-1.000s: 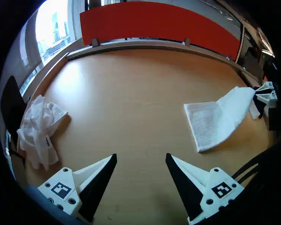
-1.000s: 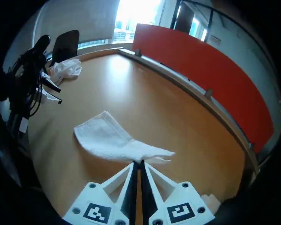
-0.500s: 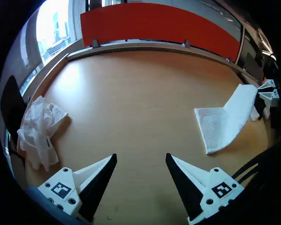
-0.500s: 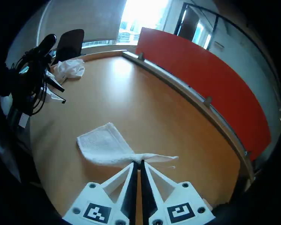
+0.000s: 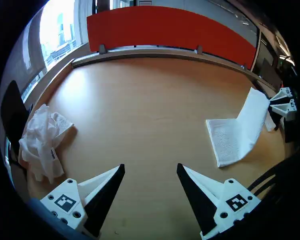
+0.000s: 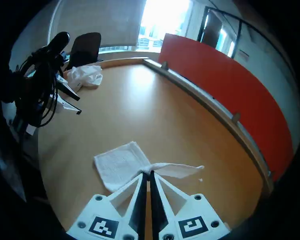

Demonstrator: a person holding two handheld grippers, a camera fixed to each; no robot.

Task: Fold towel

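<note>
Left tongs [image 5: 150, 165] gape wide; right tongs [image 6: 148, 173] pinch the towel [image 6: 118, 168] edge.

Table [image 5: 150, 104]: wood-grain top, smooth, semi-gloss; window glare blooms on its far end.

Towel [image 5: 234, 136]: white terry cloth, nubby looped surface, matt (texture is clearest on the flat half in the left gripper view).

Pile [image 5: 42, 140]: white cloth, crumpled, matt, with a small tag.

Left gripper [image 5: 150, 165]: white plastic shell, smooth and matt; inner finger faces black, matt.

Right gripper [image 6: 148, 173]: same white plastic and same black faces; the black-and-white markers lie flat on the shell, no relief.

Panel [image 5: 170, 28]: red, smooth, even matt finish.

Chair [image 6: 86, 48]: dark back, matt; material cannot be told.

Cables [image 6: 38, 96]: black, slight sheen on the jackets.
</note>
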